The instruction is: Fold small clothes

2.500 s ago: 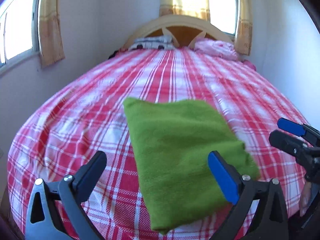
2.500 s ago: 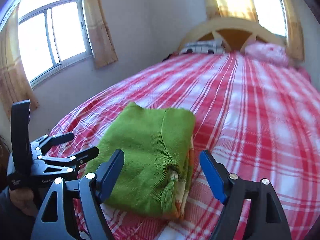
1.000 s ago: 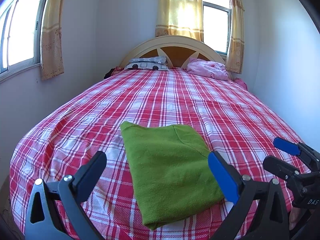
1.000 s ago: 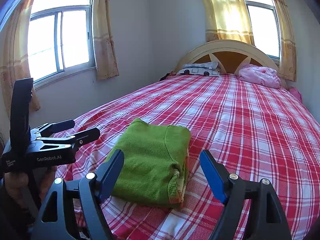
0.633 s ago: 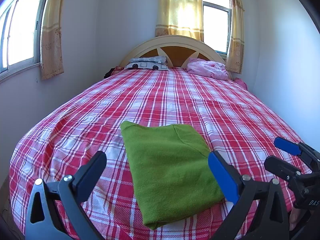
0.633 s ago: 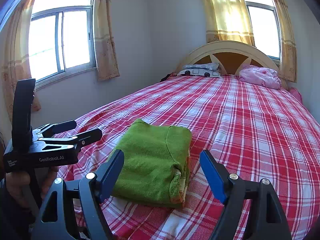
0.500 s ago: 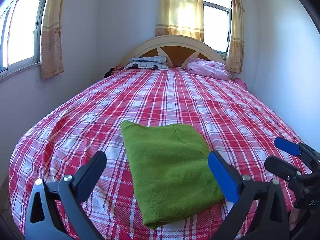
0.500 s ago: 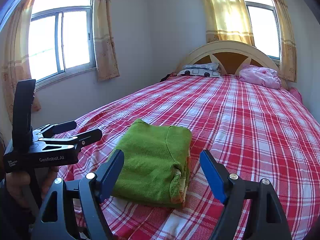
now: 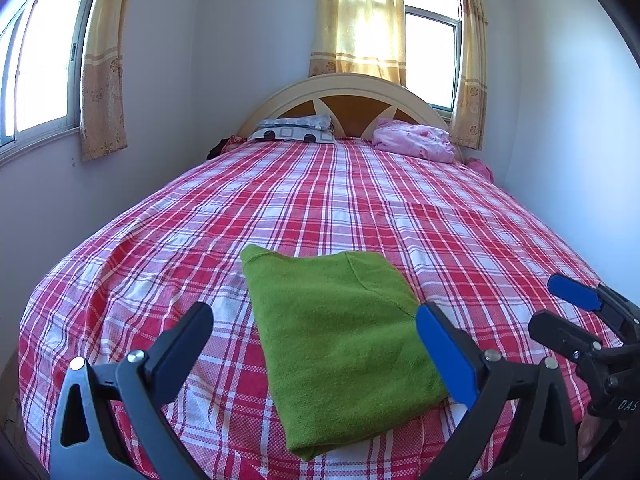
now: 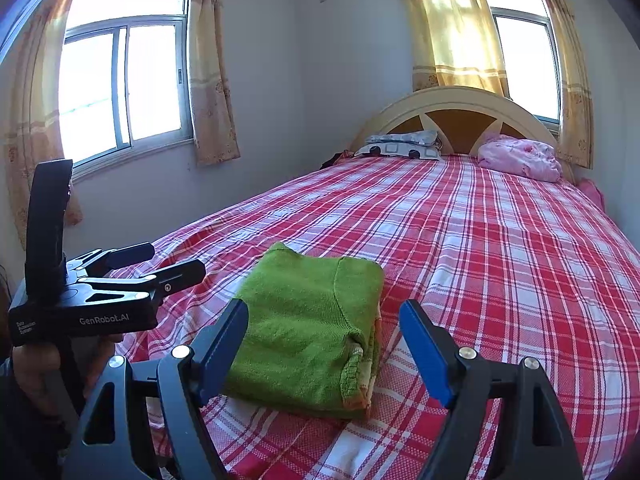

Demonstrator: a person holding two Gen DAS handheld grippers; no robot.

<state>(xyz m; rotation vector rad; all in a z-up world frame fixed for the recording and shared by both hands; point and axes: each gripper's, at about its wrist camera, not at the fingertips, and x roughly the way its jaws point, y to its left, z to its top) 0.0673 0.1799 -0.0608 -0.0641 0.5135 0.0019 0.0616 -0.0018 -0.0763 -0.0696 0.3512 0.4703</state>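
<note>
bright daylight pours through the left window point(image 10: 120, 92) and the far window point(image 9: 430, 60), both blown out white. the yellow curtain point(image 9: 360, 28) glows backlit. the bed point(image 9: 340, 208) is evenly lit and sharp. fisheye bending curves the walls, with dark vignetted corners.

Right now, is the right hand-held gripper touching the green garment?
Apart. In the left wrist view the right hand-held gripper sits off to the right of the green garment, with plaid bedsheet visible between them.

Green garment point(image 9: 340, 332); red-and-white plaid bedsheet point(image 9: 360, 208).
</note>
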